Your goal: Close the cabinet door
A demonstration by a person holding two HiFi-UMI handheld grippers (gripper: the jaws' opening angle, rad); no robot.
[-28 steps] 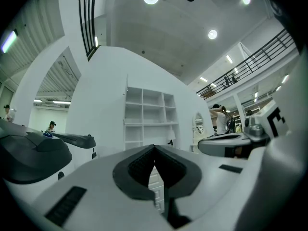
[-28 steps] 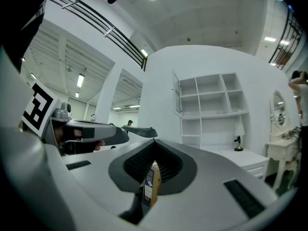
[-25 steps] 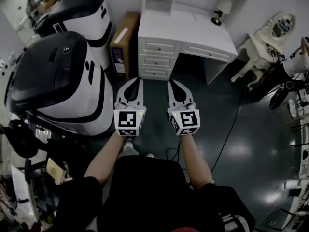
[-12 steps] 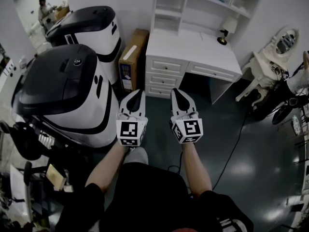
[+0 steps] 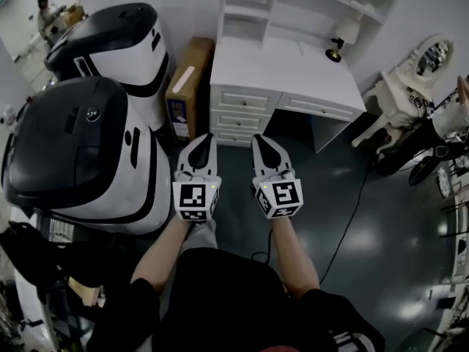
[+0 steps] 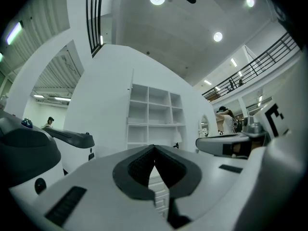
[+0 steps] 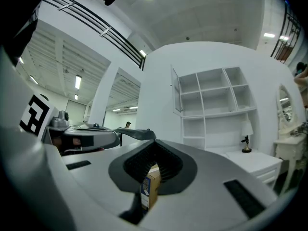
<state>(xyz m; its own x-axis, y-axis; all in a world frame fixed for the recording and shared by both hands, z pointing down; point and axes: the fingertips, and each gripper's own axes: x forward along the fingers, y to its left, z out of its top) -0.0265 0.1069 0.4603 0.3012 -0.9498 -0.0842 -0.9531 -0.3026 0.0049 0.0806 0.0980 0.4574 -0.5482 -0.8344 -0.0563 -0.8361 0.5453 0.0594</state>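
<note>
While left gripper (image 5: 204, 138) and right gripper (image 5: 261, 139) hover with jaws pressed together, empty, white shelf cabinet (image 5: 246, 11) stands on desk (image 5: 278, 64) ahead; its narrow door (image 7: 176, 91) juts open at left edge.

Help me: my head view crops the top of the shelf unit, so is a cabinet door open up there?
Observer: Yes. In the right gripper view a narrow door stands swung out at the upper left of the shelf unit.
Operator: Is the right gripper holding anything?
Observer: No. The right gripper has its jaws together. The cardboard box seen under them stands beyond and is not held.
Operator: And the left?
Observer: The left gripper is shut and empty. Only the white drawers show beyond its jaws.
</note>
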